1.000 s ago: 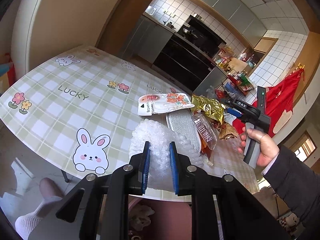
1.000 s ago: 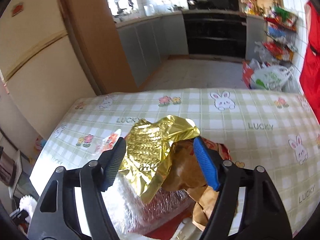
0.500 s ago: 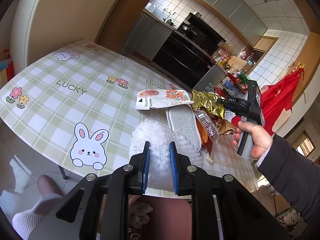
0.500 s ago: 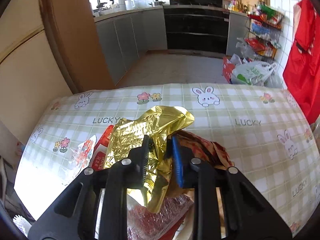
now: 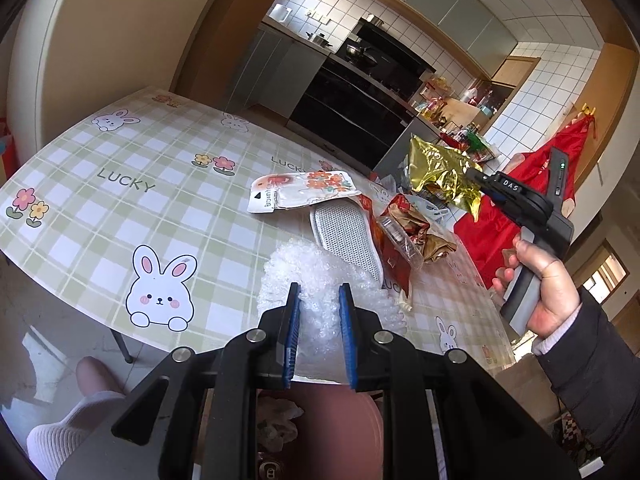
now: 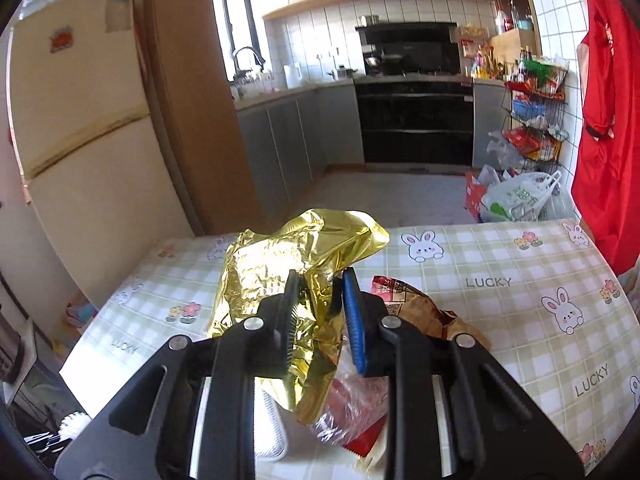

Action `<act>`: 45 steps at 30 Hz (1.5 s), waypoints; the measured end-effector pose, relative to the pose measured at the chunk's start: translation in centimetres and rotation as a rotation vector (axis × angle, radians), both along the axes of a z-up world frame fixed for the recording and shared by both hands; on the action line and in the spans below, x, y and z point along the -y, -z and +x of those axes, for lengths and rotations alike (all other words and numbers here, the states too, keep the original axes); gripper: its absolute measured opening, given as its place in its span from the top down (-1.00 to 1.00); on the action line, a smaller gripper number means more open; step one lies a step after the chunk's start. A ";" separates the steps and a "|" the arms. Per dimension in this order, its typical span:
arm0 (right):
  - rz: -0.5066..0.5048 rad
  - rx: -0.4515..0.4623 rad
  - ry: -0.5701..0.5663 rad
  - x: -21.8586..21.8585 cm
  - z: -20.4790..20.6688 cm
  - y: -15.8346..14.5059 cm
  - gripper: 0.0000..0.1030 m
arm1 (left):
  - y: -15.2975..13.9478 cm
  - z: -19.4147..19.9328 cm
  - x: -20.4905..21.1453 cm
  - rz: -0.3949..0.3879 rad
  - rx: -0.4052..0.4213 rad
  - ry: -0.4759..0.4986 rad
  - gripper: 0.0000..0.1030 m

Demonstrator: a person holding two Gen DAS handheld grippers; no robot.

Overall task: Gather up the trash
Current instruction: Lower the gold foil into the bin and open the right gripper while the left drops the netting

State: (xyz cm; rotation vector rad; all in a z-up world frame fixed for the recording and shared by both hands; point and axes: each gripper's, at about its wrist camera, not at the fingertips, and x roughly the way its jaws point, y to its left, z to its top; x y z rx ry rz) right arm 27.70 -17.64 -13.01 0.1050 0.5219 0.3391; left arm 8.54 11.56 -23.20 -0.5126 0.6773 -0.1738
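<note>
The right gripper (image 6: 318,312) fingers, having just closed, clamp the gold foil (image 6: 280,264) lifted clear of the worktop (image 6: 500,300), while the left gripper (image 5: 319,334) fingers pinch the bubble wrap (image 5: 320,280) lying at the worktop's near edge.

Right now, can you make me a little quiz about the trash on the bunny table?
1. True or false: the right gripper has its jaws shut on the gold foil wrapper.
2. Which piece does the left gripper grip? A) bubble wrap B) flower-print packet C) white mesh insole
3. Fill in: the word printed on the checked tablecloth is ____.

Key: 1 true, and it hangs clear of the table. 2 A. 3 LUCKY.
</note>
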 end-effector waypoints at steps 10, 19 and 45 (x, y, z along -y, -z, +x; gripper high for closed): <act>0.051 0.078 -0.013 3.5 -12.1 -1.6 0.52 | 1.0 -1.7 5.1 0.050 -0.057 0.134 0.64; 0.136 -0.029 0.000 6.9 -19.2 1.5 0.52 | 5.6 -4.0 10.7 0.195 -0.179 0.242 0.63; -0.026 -0.055 -0.095 3.9 -23.2 3.7 0.51 | 3.2 -4.7 6.8 0.197 -0.108 0.097 -0.83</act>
